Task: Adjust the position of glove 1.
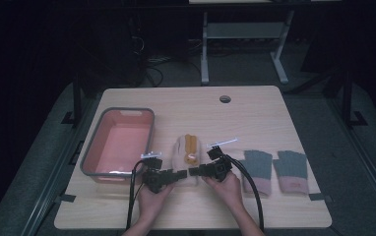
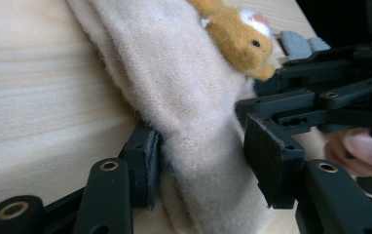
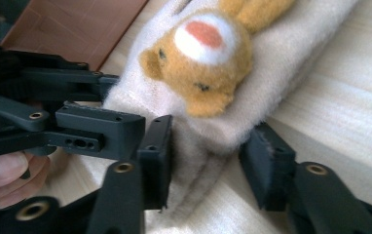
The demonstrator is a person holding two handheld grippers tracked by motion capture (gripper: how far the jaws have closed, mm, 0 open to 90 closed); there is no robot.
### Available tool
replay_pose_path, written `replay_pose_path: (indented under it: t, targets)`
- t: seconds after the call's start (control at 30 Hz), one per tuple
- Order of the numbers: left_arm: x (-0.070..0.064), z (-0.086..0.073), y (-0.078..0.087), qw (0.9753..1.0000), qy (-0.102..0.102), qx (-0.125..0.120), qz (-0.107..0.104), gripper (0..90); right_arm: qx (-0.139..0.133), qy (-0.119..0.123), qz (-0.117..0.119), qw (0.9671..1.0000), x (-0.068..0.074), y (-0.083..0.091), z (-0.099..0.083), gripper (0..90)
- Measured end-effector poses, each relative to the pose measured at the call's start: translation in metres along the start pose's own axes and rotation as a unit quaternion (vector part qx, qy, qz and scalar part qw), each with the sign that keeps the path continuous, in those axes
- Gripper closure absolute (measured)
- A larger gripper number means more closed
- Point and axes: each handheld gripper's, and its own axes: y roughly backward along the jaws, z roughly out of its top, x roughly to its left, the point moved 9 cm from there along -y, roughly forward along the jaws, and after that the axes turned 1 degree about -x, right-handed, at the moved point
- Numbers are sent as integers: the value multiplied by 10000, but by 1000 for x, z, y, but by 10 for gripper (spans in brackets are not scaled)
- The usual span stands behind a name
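Observation:
A cream mitten [image 1: 180, 150] with an orange plush bear [image 1: 191, 145] on top lies mid-table, cuff toward me. My left gripper [image 1: 180, 173] and right gripper [image 1: 195, 171] meet at that cuff from either side. In the left gripper view the left gripper [image 2: 203, 165] is open and straddles the cuff [image 2: 194, 146]; one pad touches the fabric, and the bear [image 2: 232, 34] lies beyond. In the right gripper view the right gripper [image 3: 208, 163] is also open around the cuff [image 3: 198, 146], just below the bear's face [image 3: 198, 53].
A pink bin with a grey rim [image 1: 119, 112] stands left of the mitten. Two grey gloves with pink cuffs [image 1: 257, 164] [image 1: 292, 167] lie to the right. A round cable hole [image 1: 225, 99] sits near the table's far edge. A desk frame stands beyond.

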Motion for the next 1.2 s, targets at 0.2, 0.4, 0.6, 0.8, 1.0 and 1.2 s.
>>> replay_pose_path:
  t: [0.2, 0.4, 0.6, 0.8, 1.0, 1.2]
  targets:
    - [0, 0, -3, 9999, 88, -11, -51, 568, 17, -91, 94, 9999, 0, -1, -1, 611]
    - [-9, 1, -6, 9996, -277, 59, 52, 668, 27, -69, 128, 9999, 0, -1, -1, 670]
    - [-12, 3, -11, 9995, -315, 91, 47, 686, -4, 124, 36, 9999, 0, 3, 1, 749]
    - [-17, 5, -15, 9990, -409, 171, 38, 688, -22, 289, -102, 9995, 0, 10, 1, 772]
    - [-21, 8, -16, 9990, -333, 222, -201, 669, -35, 302, -122, 9995, -2, 18, 2, 784]
    - [-19, 9, -15, 9986, -156, 341, -383, 559, -12, 306, -193, 9993, -6, 23, 2, 787]
